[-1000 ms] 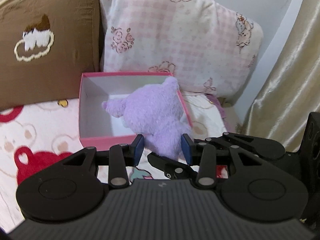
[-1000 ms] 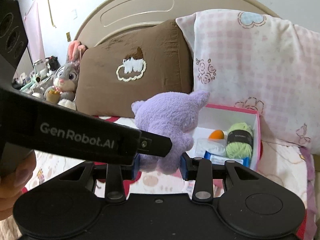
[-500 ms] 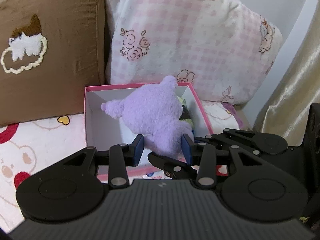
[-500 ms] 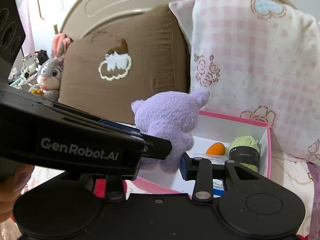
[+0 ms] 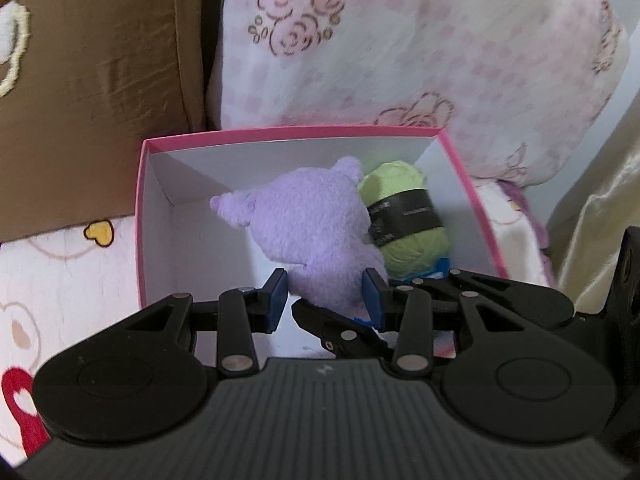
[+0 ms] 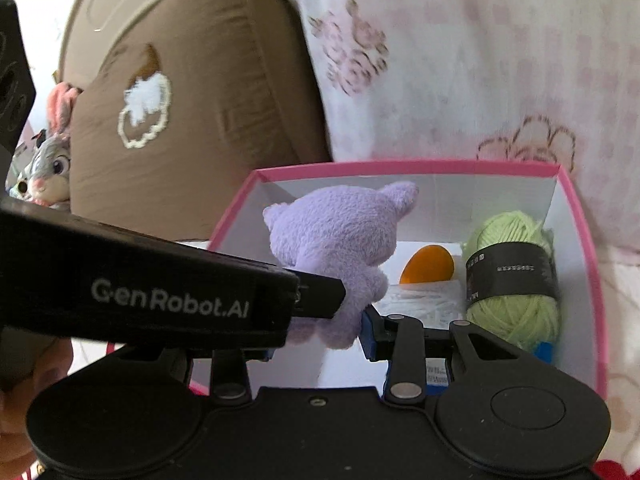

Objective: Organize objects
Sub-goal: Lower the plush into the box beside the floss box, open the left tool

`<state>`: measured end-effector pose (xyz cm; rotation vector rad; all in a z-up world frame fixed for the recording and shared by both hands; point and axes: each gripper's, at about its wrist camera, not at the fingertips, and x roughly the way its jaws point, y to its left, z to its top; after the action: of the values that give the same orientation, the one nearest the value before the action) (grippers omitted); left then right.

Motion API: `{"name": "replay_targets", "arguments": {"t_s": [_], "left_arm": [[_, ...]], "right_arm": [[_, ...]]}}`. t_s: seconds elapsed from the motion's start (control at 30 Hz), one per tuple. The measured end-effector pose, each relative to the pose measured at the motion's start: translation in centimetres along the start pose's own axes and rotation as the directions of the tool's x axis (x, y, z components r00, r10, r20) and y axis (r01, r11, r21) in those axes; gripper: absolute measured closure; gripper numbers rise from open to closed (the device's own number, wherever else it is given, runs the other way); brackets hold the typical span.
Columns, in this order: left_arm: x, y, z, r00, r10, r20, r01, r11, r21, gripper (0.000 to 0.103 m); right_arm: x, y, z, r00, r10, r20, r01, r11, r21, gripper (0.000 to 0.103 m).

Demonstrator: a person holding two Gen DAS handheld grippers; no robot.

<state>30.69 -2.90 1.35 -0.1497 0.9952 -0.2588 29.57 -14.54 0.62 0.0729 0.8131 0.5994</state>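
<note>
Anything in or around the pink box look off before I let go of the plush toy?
Nothing stands out. The purple plush toy is upright over the pink box, clamped by both the left gripper and the right gripper. The green yarn ball and orange piece lie inside, nothing spilled.

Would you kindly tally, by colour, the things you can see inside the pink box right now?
Purple: 1, plush toy
Green: 1, yarn ball
Orange: 1, egg-shaped item
White or clear: 1, packet
Blue: 1, partly hidden item
Total: 5 in the pink box
</note>
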Motion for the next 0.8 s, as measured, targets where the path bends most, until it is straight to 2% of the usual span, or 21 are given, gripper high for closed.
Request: {"name": "replay_targets", "arguments": {"t_s": [0.27, 0.4, 0.7, 0.8], "left_arm": [[3.2, 1.2, 1.0, 0.996, 0.055, -0.070, -0.054, 0.998, 0.021, 0.064], [3.9, 1.5, 1.2, 0.996, 0.081, -0.049, -0.078, 0.996, 0.044, 0.064], [5.3, 3.1, 1.5, 0.995, 0.058, -0.077, -0.059, 0.998, -0.005, 0.063], [5.5, 3.2, 1.6, 0.995, 0.052, -0.086, -0.053, 0.999, -0.011, 0.063]], "right_arm": [[4.1, -0.4, -0.1, 0.998, 0.018, -0.065, -0.017, 1.000, 0.004, 0.060], [5.8, -0.3, 0.2, 0.997, 0.016, -0.079, -0.016, 1.000, 0.002, 0.060], [7.9, -1.0, 0.7, 0.989, 0.051, -0.136, -0.040, 0.996, 0.080, 0.060], [8.2, -0.9, 1.0, 0.985, 0.044, -0.169, -0.031, 0.997, 0.077, 0.057]]}}
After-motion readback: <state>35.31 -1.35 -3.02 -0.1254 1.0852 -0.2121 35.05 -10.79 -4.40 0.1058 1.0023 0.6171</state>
